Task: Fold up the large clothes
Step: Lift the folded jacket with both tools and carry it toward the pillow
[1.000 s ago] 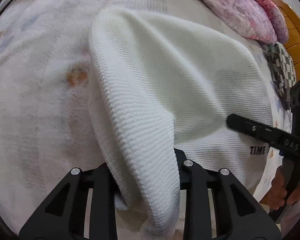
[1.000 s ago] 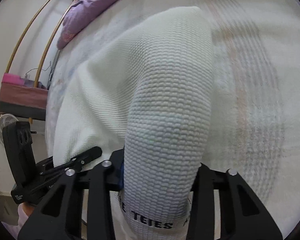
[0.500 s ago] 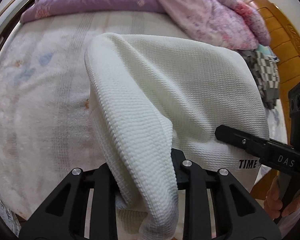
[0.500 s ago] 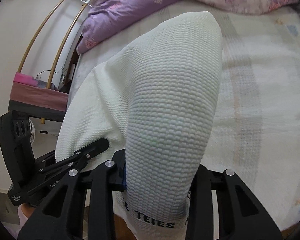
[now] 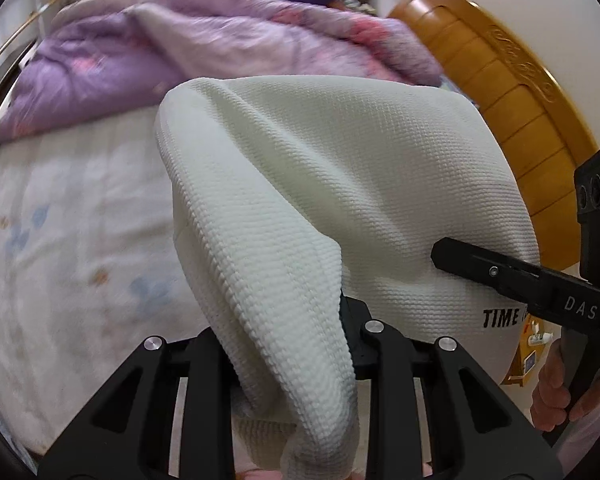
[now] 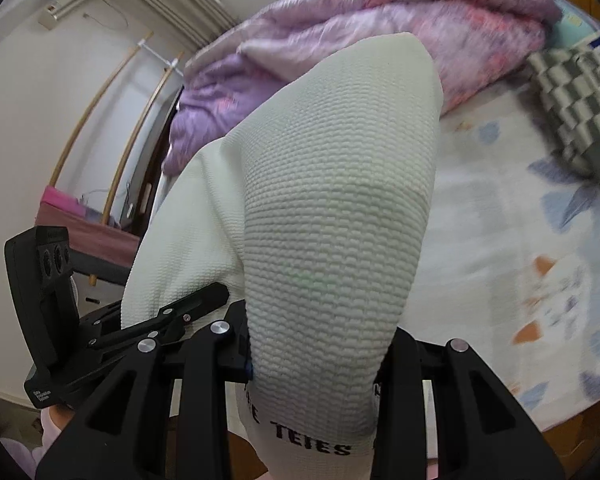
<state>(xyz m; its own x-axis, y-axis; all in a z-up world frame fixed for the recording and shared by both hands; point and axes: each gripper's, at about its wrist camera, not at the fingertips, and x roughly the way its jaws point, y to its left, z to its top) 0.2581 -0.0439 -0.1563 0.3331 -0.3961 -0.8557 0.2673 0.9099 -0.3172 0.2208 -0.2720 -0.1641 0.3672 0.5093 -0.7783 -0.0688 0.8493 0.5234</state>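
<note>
Left tongs (image 5: 296, 364) and right tongs (image 6: 316, 364) each clamp white knit garment (image 5: 340, 184) above bed (image 5: 60, 240).

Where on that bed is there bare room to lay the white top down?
The flowered sheet lies bare from the purple quilt to the near edge. Crowded: the quilt heaped by the wooden headboard, and the checkered cloth beside it.

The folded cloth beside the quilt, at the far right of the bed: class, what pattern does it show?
The cloth has a grey-and-white check, clearest in the right wrist view.
</note>
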